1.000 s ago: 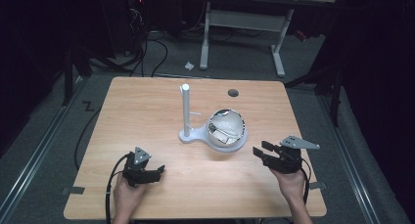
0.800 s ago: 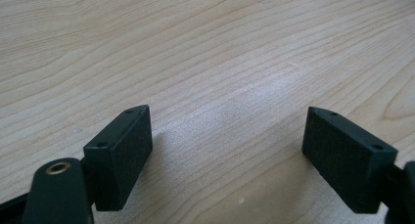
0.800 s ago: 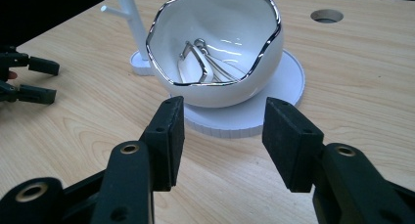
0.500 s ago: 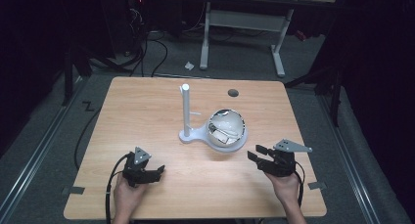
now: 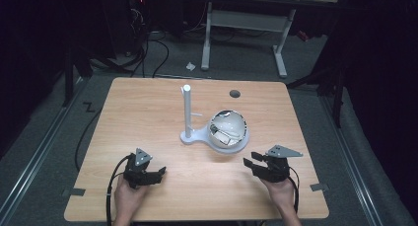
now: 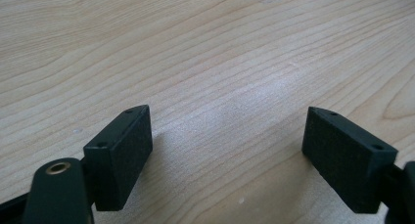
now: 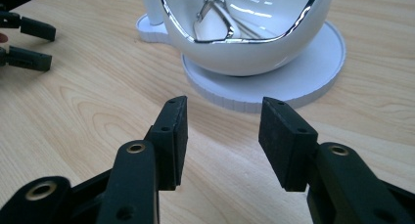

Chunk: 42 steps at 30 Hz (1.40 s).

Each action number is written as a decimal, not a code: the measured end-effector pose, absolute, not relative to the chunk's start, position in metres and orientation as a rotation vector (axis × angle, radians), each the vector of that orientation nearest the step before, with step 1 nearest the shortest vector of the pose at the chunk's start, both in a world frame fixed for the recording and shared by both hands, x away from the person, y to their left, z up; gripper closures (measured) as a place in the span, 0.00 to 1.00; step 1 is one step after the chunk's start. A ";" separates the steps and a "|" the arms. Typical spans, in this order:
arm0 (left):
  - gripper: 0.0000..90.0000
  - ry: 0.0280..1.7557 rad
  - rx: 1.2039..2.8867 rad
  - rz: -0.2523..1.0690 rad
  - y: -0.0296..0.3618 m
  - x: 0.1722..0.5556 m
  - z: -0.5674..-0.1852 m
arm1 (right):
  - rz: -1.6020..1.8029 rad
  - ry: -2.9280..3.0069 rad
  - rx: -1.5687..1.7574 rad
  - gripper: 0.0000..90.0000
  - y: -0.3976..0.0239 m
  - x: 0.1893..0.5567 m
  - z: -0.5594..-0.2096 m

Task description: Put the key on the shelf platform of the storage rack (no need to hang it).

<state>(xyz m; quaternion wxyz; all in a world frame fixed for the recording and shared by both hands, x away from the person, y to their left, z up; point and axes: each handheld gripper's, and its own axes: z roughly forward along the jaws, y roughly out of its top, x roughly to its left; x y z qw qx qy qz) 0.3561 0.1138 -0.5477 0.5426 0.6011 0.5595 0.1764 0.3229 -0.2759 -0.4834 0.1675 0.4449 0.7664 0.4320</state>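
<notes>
A white bowl (image 7: pixel 244 33) with a silver rim sits on the round base of a white stand (image 7: pixel 274 82), just ahead of the right gripper (image 7: pixel 222 136). Its jaws have just been closing, nothing between them. The left gripper (image 6: pixel 227 150) rests spread wide over bare wooden table (image 6: pixel 205 62).

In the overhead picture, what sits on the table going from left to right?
Left claw → white upright post on its stand → white bowl with a silver rim → right claw.
</notes>
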 end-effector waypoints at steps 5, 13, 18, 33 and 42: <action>0.21 1.328 1.428 0.419 0.114 0.356 -0.548 | 1.233 2.193 1.273 0.61 -0.272 0.322 -0.490; 0.21 1.328 1.428 0.419 0.114 0.356 -0.548 | 1.205 2.217 1.265 0.61 -0.264 0.322 -0.498; 0.21 1.328 1.428 0.419 0.114 0.356 -0.548 | 1.180 2.231 1.260 0.61 -0.258 0.323 -0.506; 0.21 1.328 1.428 0.419 0.114 0.356 -0.548 | 1.064 2.256 1.250 0.60 -0.245 0.325 -0.525; 0.21 1.328 1.428 0.419 0.114 0.356 -0.548 | 0.972 2.270 1.189 0.58 -0.233 0.325 -0.531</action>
